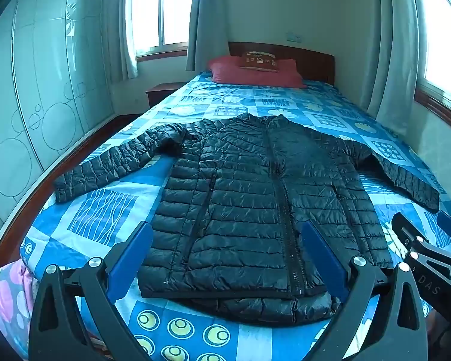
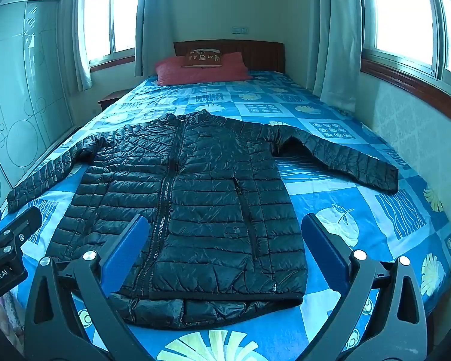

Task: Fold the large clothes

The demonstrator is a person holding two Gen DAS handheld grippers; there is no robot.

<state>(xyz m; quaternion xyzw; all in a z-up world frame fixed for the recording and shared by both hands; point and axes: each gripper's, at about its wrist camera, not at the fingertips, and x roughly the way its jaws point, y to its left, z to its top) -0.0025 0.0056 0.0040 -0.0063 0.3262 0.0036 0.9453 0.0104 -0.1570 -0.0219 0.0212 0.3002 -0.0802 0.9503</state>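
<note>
A black quilted puffer jacket (image 1: 246,204) lies flat, front up and zipped, on the blue patterned bed (image 1: 105,213), both sleeves spread out to the sides. It also shows in the right wrist view (image 2: 195,198). My left gripper (image 1: 227,240) is open and empty, held above the jacket's hem. My right gripper (image 2: 225,234) is open and empty, also held above the hem. The right gripper shows at the right edge of the left wrist view (image 1: 430,255), and the left gripper shows at the left edge of the right wrist view (image 2: 6,240).
A red pillow (image 1: 255,72) with a small brown cushion (image 1: 258,60) lies at the wooden headboard (image 1: 309,60). A wardrobe (image 1: 45,90) stands left of the bed. A wall (image 2: 415,138) with curtained windows runs along the right side. A bedside table (image 1: 162,91) is at the far left.
</note>
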